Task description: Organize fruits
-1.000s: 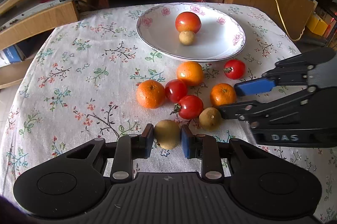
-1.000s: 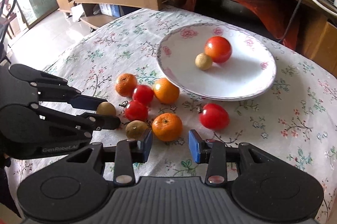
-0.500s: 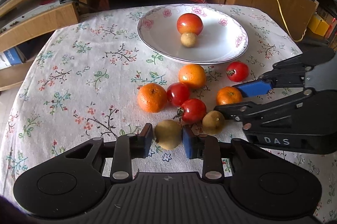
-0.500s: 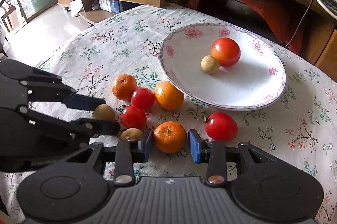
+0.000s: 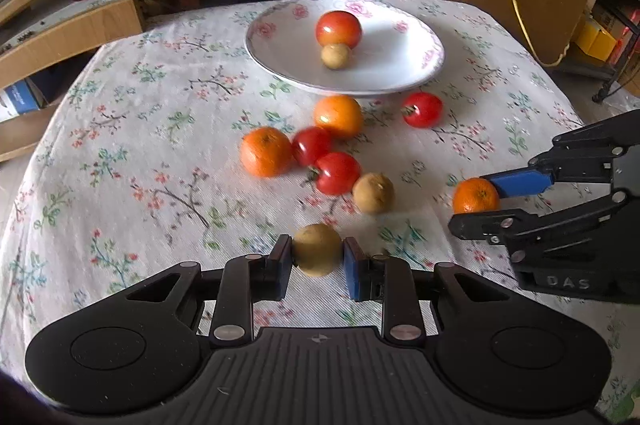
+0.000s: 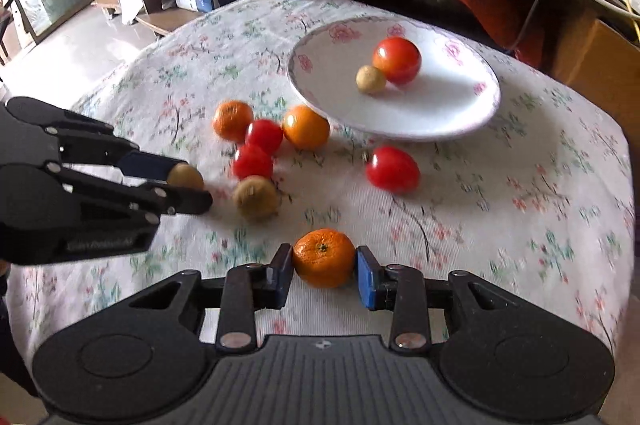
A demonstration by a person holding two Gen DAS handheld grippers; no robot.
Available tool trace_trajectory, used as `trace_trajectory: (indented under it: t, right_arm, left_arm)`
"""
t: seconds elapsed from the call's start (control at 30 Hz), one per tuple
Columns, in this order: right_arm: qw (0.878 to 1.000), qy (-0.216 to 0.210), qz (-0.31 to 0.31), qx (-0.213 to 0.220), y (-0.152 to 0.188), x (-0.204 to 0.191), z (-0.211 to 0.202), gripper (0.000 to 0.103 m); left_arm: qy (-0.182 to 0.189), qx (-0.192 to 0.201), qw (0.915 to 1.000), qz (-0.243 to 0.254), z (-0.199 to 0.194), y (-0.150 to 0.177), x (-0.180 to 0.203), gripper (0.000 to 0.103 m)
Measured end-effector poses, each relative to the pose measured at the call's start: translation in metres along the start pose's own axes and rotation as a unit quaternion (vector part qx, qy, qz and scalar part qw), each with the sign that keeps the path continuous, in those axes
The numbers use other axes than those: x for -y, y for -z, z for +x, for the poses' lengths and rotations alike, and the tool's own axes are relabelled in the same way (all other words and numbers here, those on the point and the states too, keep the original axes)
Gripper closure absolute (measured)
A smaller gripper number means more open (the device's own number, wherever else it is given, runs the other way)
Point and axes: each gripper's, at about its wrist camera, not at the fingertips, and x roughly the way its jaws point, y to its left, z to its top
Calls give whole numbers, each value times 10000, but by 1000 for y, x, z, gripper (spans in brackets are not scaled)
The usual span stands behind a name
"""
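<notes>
Left tool (image 5: 317, 259): clenched on a brown kiwi (image 5: 317, 254), low over the surface (image 5: 120, 153); whether the kiwi touches the cloth cannot be told.
Right tool (image 6: 324, 267): grasping an orange (image 6: 324, 257); pads press both its sides.
Plate (image 6: 452, 121): holds one tomato (image 6: 397, 60) and one small brown fruit (image 6: 371, 78), touching.
Loose fruit: two oranges, three tomatoes and a second kiwi (image 6: 255, 197) lie near the plate.
Hard to read: right wrist view blurred; lettering on the left tool's body illegible.
</notes>
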Motion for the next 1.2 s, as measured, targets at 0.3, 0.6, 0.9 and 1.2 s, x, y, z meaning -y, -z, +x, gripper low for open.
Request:
trace_trajectory:
  t: [0.3,0.6,0.9,1.2]
  right_arm:
    - [9997,65,-201,97,7,-4,-1,68]
    - [9995,-27,-285,93,7,0,0,60]
    - [9995,-61,-293,117,9,1,-1,60]
    - [9995,41,-297,55,8,-1,-3,69]
  left_arm:
    - [7,135,9999,37,3,-1,4,55]
    - [-67,207,9996,195,13,-8,8,47]
    - [10,203,9995,261,16,-12,11,49]
    - [1,69,9997,244,10,-8,13,69]
